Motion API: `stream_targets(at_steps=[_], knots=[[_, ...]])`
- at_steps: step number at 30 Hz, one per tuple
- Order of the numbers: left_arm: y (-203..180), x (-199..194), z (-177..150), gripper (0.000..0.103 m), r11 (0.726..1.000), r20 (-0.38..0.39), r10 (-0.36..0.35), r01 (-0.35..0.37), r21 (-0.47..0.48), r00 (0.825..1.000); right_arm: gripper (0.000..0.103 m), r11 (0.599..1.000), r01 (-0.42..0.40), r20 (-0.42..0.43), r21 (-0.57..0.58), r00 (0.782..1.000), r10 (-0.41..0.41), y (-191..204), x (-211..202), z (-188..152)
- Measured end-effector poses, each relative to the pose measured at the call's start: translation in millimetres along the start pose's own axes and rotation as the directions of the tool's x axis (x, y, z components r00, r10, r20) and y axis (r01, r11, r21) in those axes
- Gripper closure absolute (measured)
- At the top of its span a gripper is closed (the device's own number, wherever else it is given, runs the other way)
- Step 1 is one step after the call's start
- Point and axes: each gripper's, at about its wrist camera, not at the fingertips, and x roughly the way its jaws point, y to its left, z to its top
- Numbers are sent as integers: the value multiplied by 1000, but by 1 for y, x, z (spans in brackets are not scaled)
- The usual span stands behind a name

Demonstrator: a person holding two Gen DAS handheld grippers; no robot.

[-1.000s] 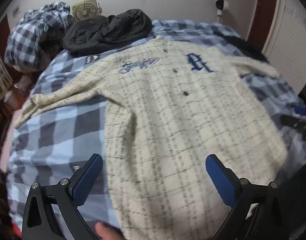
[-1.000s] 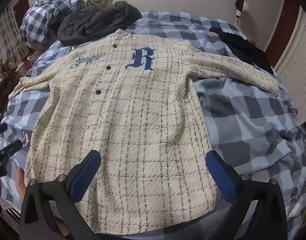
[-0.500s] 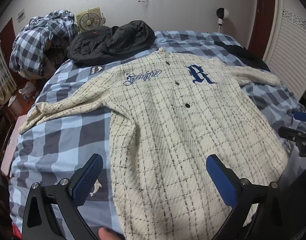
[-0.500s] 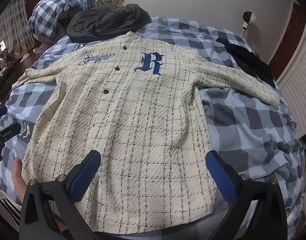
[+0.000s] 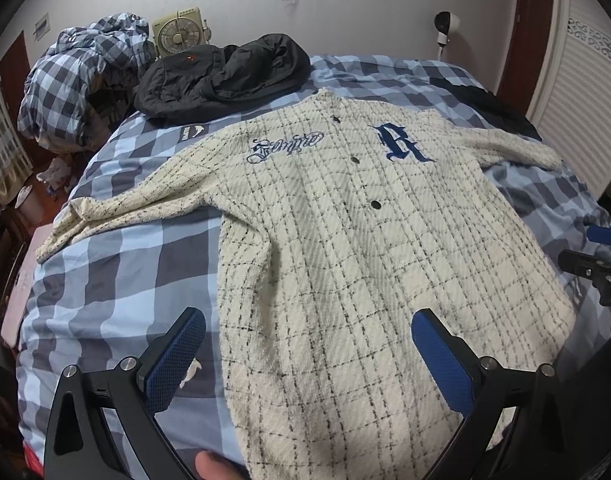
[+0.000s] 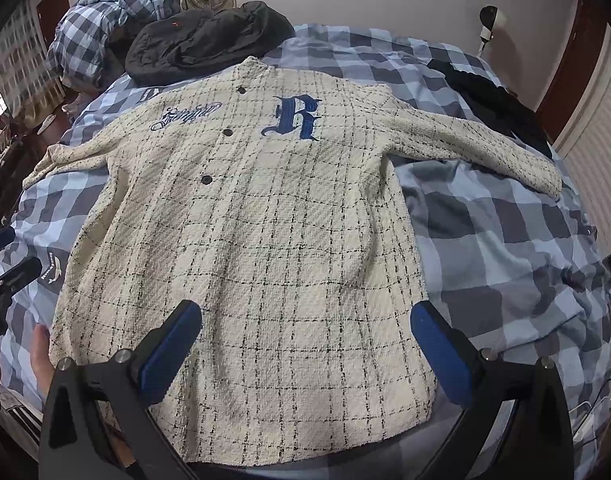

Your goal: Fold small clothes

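A cream checked jacket (image 5: 345,248) (image 6: 257,240) with a blue letter R and dark buttons lies flat, front up, on the bed, both sleeves spread out to the sides. My left gripper (image 5: 307,344) hovers open above its lower left hem, nothing between the blue pads. Over the lower hem on the other side, my right gripper (image 6: 305,336) is also open and empty. In the left wrist view the right gripper's fingers (image 5: 585,262) show at the right edge; in the right wrist view the left gripper's fingers (image 6: 17,272) show at the left edge.
The bed has a blue and grey checked cover (image 6: 505,248). A black jacket (image 5: 225,72) and a bundled checked duvet (image 5: 77,76) lie at the head, with a small fan (image 5: 179,34) behind. Another dark garment (image 6: 493,100) lies at the right. A thumb (image 5: 215,468) shows at the bottom edge.
Both grippers have drawn back and risen slightly, so more of the jacket and bed shows. The jacket has not moved.
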Motion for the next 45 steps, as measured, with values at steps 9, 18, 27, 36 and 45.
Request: stream_targets(at_steps=[9, 18, 27, 36, 45], knots=[[1, -1, 0, 0, 1000, -4, -2, 2, -7, 1000, 1, 1000, -1, -6, 3, 1000, 1, -1, 0, 0], [2, -1, 1, 0, 1000, -7, -2, 2, -8, 1000, 1, 1000, 1, -13, 9, 1000, -1, -1, 2, 1], [3, 0, 0, 0, 1000, -2, -3, 3, -10, 1000, 1, 1000, 0, -16, 13, 1000, 1, -2, 4, 0], [7, 2, 0, 0, 1000, -14, 9, -9, -25, 1000, 1, 992, -86, -33, 87, 995, 90, -24, 0, 9], [14, 10, -2, 0, 998, -52, -2, -1, -58, 999, 1, 945, 33, -45, 327, 999, -20, -187, 18, 73]])
